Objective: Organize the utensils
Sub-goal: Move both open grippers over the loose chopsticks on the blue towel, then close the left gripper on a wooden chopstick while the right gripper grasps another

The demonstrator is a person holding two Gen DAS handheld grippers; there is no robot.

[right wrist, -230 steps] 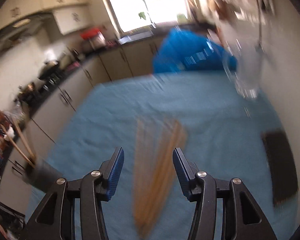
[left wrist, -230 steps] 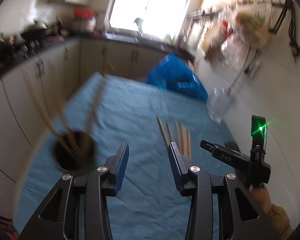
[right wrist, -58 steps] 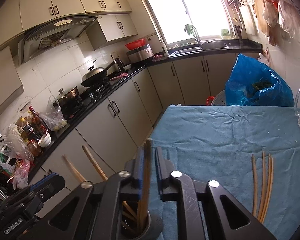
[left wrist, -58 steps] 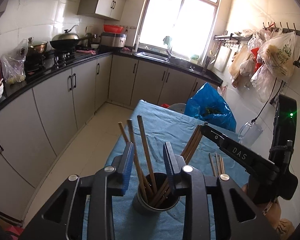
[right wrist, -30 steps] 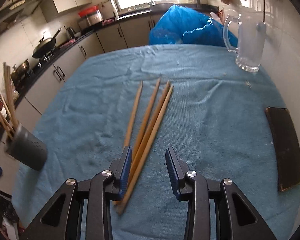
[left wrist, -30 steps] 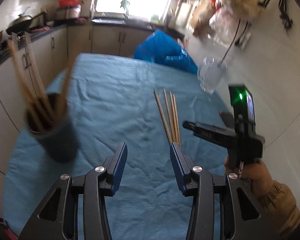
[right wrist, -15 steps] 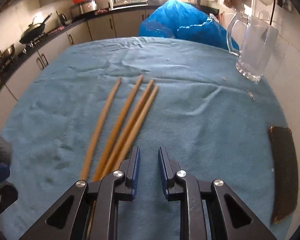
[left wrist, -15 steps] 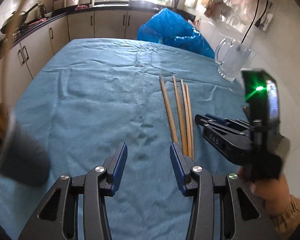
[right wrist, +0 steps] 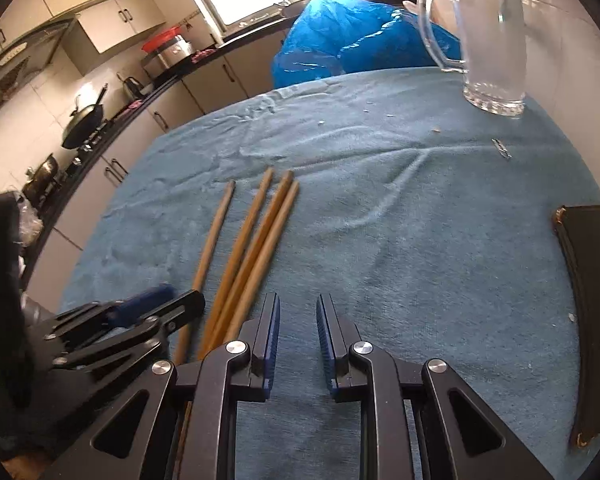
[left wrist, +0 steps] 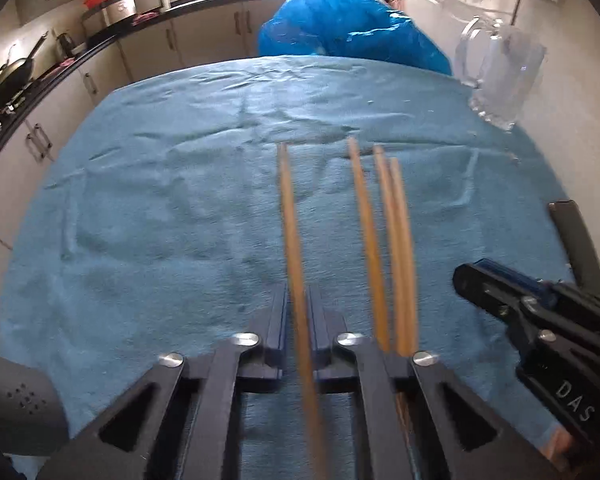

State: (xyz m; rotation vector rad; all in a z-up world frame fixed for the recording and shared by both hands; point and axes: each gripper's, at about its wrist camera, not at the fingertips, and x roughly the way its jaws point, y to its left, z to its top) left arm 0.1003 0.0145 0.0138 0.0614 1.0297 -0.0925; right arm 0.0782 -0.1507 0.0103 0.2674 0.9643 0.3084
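Several wooden chopsticks lie side by side on the blue cloth (left wrist: 160,220). My left gripper (left wrist: 297,296) is shut on the leftmost chopstick (left wrist: 288,200) near its close end, and the stick runs straight out between the pads. Three more chopsticks (left wrist: 364,220) lie just to its right. In the right wrist view, my right gripper (right wrist: 298,336) hovers low over bare cloth just right of the chopsticks (right wrist: 268,236), its jaws narrowly open with nothing between them. The left gripper (right wrist: 172,304) shows there on the leftmost chopstick (right wrist: 218,232). The dark perforated utensil holder (left wrist: 20,408) is at the lower left.
A glass mug (right wrist: 488,40) stands at the far right of the table, near the tiled wall. A black flat case (right wrist: 588,300) lies along the right edge. A blue plastic bag (left wrist: 348,28) sits beyond the far edge, with kitchen counters to the left.
My left gripper swung right and down from beside the holder to the chopsticks and shut on the leftmost one. My right gripper's jaws narrowed, and it moved in lower just right of the sticks.
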